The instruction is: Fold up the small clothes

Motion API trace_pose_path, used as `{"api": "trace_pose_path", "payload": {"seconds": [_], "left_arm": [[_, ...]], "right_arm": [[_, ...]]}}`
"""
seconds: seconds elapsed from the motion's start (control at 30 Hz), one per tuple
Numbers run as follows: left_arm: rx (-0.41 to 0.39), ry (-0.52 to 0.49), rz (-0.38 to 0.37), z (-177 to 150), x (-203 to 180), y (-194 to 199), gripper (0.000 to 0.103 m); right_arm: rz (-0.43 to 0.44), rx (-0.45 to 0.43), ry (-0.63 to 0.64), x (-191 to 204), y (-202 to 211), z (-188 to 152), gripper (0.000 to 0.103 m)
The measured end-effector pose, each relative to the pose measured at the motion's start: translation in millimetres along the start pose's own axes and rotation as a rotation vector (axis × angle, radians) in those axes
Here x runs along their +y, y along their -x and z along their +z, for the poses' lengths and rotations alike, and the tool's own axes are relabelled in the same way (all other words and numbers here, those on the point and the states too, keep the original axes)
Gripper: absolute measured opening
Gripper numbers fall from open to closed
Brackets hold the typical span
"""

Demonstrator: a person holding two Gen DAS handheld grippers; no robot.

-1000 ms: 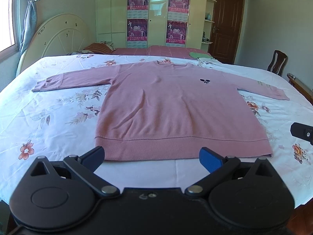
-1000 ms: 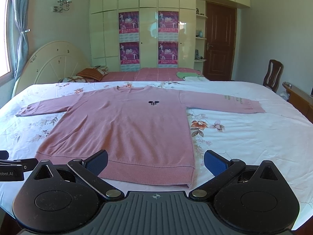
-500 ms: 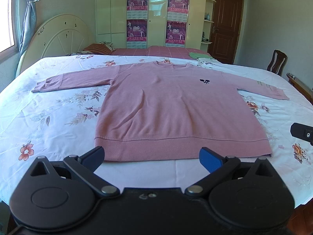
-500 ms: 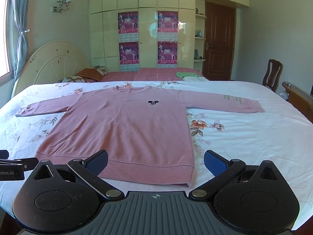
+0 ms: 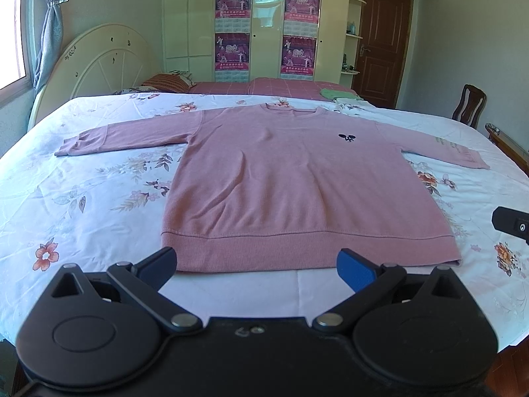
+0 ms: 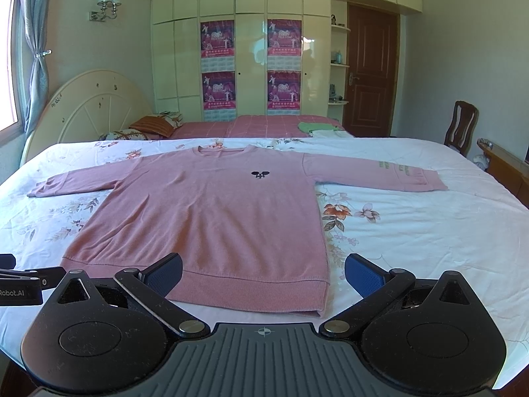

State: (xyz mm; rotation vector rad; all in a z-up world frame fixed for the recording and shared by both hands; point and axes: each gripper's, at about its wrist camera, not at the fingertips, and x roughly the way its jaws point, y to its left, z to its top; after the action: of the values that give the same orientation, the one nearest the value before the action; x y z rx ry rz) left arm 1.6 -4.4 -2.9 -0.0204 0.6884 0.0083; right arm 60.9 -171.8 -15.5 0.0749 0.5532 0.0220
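A pink long-sleeved sweater lies flat and face up on the floral bedsheet, both sleeves spread sideways, a small dark logo on its chest. My left gripper hovers open just short of the ribbed hem, nothing between its blue pads. My right gripper is also open, above the hem's right corner, holding nothing. The tip of the right gripper shows at the right edge of the left wrist view; the left gripper's body shows at the left edge of the right wrist view.
Beyond the sheet lies a pink checked bedspread with a green cloth and pillows. A cream headboard stands at the left, a wardrobe with posters behind, a wooden chair and a door at the right.
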Motion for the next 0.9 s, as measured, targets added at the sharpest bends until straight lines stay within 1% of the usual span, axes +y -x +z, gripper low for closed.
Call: {"api": "trace_pose_path", "payload": {"seconds": [0.9], "left_arm": [[0.000, -0.001, 0.008, 0.3, -0.2, 2.4, 0.103]], "right_arm": [[0.008, 0.001, 0.000, 1.0, -1.4, -0.1, 0.103]]}}
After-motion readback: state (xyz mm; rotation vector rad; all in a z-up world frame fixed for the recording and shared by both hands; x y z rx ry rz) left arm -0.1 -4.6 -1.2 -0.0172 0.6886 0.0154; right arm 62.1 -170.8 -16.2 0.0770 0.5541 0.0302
